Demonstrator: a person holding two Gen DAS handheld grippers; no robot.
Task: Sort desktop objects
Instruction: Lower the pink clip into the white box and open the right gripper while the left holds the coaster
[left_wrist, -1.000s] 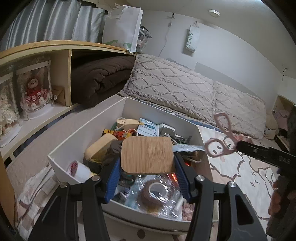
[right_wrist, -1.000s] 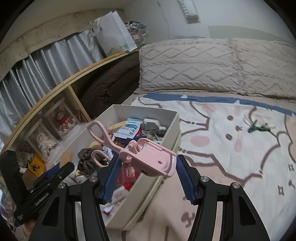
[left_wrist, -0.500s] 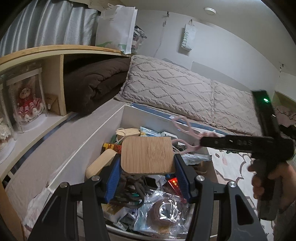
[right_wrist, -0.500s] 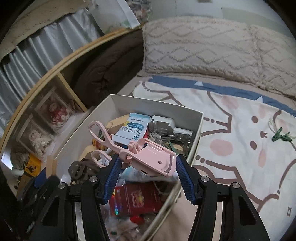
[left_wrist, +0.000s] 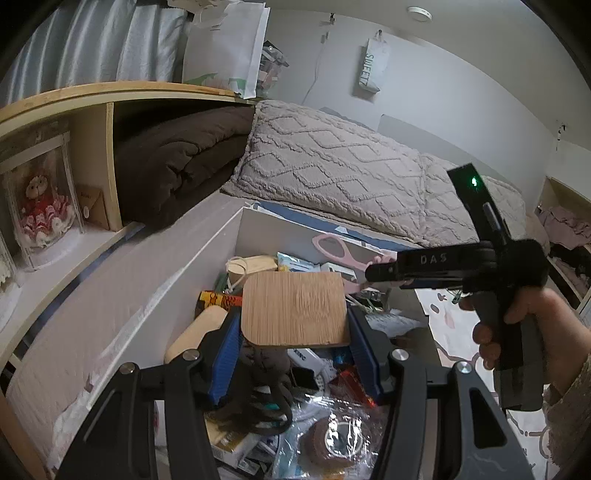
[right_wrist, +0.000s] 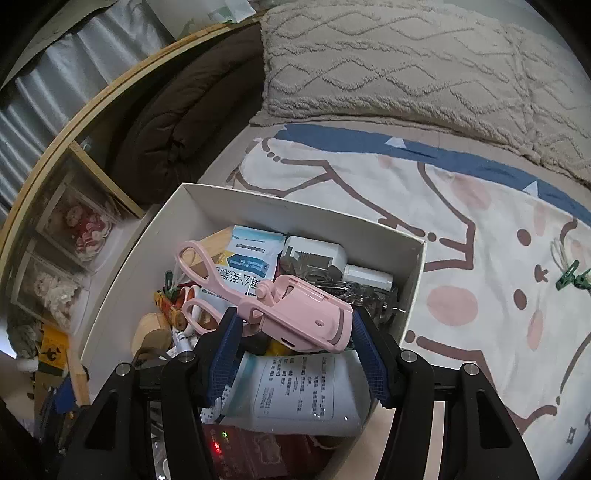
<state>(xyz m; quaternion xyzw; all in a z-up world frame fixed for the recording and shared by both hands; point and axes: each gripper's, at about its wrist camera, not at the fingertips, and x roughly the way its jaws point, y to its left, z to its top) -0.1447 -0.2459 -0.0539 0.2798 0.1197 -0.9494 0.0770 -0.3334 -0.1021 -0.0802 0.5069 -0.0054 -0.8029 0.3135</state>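
A white box (right_wrist: 413, 273) crammed with clutter sat on the bed (right_wrist: 461, 206), filling the lower centre of both views. Above it, the left tongs (left_wrist: 295, 328) gripped a wooden coaster (left_wrist: 293, 308), while the right tongs (right_wrist: 291, 328) clamped a pink eyelash curler (right_wrist: 295, 310).

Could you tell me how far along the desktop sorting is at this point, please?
Done: the white box already holds many items, among them a blue-and-white packet and a white charger. In hand: the right gripper is shut on the pink eyelash curler above the box, and the left gripper is shut on a wooden coaster over it too. Left: both need releasing, and green clips lie on the blanket.
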